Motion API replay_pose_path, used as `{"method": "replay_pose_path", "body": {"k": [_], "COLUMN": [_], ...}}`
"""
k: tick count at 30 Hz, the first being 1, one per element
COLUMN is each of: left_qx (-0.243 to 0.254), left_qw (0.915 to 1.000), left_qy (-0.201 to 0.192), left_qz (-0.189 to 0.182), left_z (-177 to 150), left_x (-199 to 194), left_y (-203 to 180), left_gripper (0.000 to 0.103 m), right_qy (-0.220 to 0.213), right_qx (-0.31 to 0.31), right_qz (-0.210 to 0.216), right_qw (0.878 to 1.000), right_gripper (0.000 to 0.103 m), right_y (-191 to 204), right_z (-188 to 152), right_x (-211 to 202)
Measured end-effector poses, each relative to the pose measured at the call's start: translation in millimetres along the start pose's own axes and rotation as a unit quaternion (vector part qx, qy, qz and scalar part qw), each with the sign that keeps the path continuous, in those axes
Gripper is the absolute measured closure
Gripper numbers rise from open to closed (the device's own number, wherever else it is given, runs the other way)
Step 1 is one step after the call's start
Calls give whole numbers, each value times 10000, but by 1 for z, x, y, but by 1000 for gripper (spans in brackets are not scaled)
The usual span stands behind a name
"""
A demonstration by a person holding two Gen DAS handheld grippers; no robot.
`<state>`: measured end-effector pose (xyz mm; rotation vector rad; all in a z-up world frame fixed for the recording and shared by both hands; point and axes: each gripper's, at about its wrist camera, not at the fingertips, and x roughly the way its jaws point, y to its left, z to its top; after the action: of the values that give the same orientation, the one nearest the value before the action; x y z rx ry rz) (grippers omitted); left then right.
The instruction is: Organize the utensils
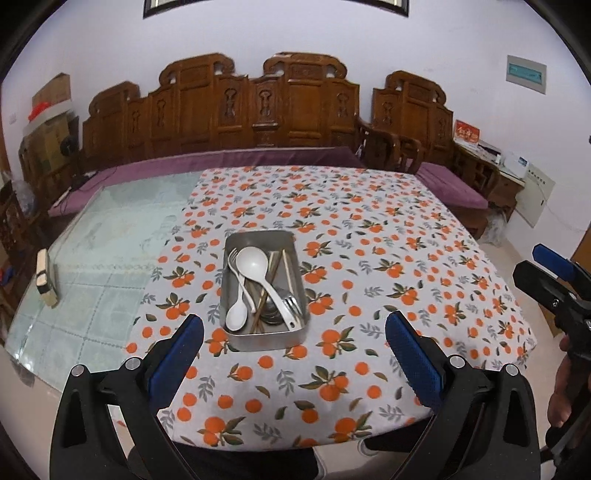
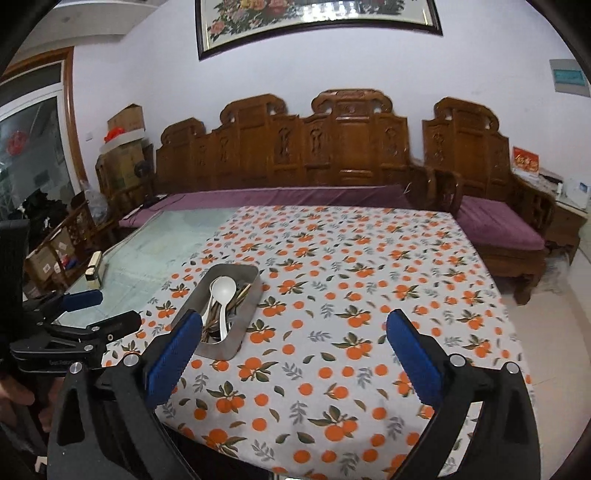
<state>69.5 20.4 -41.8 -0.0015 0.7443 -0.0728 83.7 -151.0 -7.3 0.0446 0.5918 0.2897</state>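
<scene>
Both sets of jaws stand wide with nothing between them. Our left gripper (image 1: 294,328) hangs over the near edge of the table, pads framing the metal tray (image 1: 264,334); our right gripper (image 2: 294,330) sits off to the tray's right, clear of it.

All the utensils we can see are in the tray: two white spoons (image 1: 253,264), a fork (image 1: 291,306), wooden chopsticks (image 1: 271,273), piled crosswise, not sorted. None lie loose on the cloth. We read this as the gathering step done, or close to it, with both hands clear of the tray.

If the task wants them aligned, next move is a reach back into the tray, narrow pinch on one handle. Tricky: they overlap, so lifting one may drag another.

Tray sits on an orange-print tablecloth (image 1: 369,229) covering the right part of the table; left part is bare glass top (image 1: 110,221) with a small block (image 1: 46,273) standing on it. Behind: carved wooden bench (image 2: 314,147) with purple cushion, framed flower picture (image 2: 317,18) on white wall, cardboard boxes in the left corner.
</scene>
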Motion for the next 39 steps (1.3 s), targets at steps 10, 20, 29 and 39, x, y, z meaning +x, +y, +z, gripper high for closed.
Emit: {"method": "replay_pose_path", "body": {"k": [10,20,29,39], "left_qx": [57,47,37,50], "left_qw": [9978,9922,9925,9924], "left_qy": [-665,-1241,-1223,-1225], "left_qz": [-17,60,79,93], "left_z": [26,32,30,29], "left_x": [-60,-102,-98,-98], "left_y": [-25,-30,-30,-31], "left_gripper": [8,8,8,8], "right_qy": [-710,-1097,-1142,-1128], "right_qx": [-43,-1,1,20], "right_qz": [-207,-254,-222,-223], "right_qw": [9973,9936,9932,9934], "right_gripper": [3,3,3,3], "right_y": [0,4,7,7], "right_z": [20,28,27,28], "right_x": [-66,-100,-102,-102]}}
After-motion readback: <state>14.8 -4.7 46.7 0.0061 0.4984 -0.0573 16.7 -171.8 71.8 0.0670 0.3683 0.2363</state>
